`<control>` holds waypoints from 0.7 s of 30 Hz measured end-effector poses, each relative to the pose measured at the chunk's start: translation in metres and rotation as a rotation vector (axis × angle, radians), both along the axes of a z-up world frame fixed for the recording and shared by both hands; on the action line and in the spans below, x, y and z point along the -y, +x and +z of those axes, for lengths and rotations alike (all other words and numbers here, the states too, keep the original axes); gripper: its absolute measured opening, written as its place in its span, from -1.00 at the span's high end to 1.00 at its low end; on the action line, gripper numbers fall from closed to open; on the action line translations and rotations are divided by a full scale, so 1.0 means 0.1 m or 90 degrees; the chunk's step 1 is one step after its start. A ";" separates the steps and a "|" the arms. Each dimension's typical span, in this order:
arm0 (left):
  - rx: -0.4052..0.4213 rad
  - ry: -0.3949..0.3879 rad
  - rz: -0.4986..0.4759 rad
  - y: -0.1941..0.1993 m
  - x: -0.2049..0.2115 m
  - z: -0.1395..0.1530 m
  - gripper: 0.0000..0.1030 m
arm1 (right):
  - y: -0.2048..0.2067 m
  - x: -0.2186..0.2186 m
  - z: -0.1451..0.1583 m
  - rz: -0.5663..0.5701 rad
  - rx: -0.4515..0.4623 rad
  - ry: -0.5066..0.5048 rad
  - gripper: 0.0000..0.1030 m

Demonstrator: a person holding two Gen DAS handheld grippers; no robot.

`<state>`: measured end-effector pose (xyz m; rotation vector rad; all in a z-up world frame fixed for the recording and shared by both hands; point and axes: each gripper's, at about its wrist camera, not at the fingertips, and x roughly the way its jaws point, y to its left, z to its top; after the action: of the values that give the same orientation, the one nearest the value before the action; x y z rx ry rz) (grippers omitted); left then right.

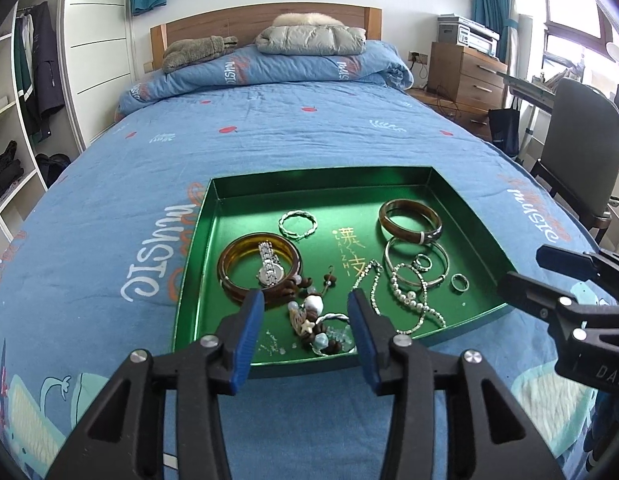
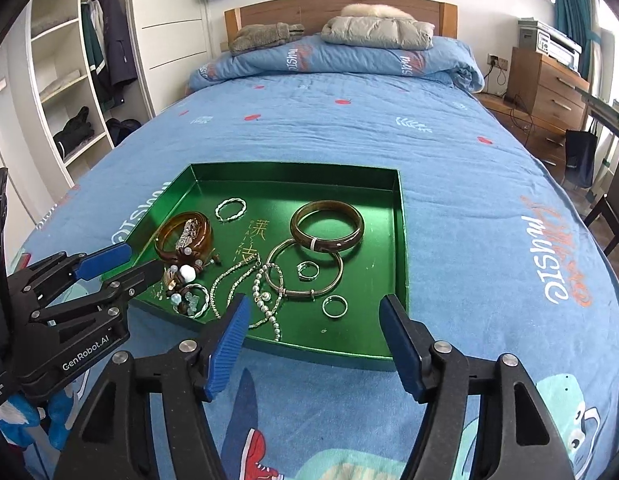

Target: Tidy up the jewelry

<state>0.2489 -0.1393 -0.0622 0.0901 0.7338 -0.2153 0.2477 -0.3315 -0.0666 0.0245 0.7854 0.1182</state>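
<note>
Amber bangle [image 2: 184, 236] partly hidden behind left gripper [image 2: 139, 262].

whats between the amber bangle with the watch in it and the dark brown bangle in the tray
Between the amber bangle and the dark brown bangle lie a twisted silver ring bracelet and the gold lettering printed on the green tray. The left wrist view shows it best.

Left wrist view looking forward along the left tool [image 1: 305, 312] from low and close, facing the headboard [image 1: 265, 24], right wrist view the same from beside it (slightly rightward), both sharing the green tray [image 1: 321, 174] just ahead and the bed [image 1: 269, 120] beyond
</note>
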 end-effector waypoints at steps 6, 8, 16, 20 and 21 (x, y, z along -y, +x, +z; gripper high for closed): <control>0.022 -0.005 0.029 -0.28 -0.16 0.17 0.19 | -0.30 0.00 0.11 -0.015 0.013 -0.003 -0.43; 0.025 0.000 0.034 -0.36 -0.22 0.23 0.19 | -0.41 -0.01 0.14 -0.021 0.019 -0.003 -0.45; 0.041 0.017 0.055 -0.79 -0.42 0.50 0.18 | -0.88 -0.08 0.37 -0.031 0.054 -0.007 -0.62; 0.057 0.021 0.064 -1.01 -0.51 0.61 0.15 | -1.13 -0.14 0.48 -0.027 0.073 -0.012 -0.68; 0.060 0.019 0.066 -1.06 -0.53 0.63 0.15 | -1.19 -0.15 0.51 -0.026 0.078 -0.013 -0.69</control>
<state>0.1426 -0.0860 0.0011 0.0898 0.6458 -0.1009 0.1283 -0.3162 -0.0157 0.0141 0.6636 0.0717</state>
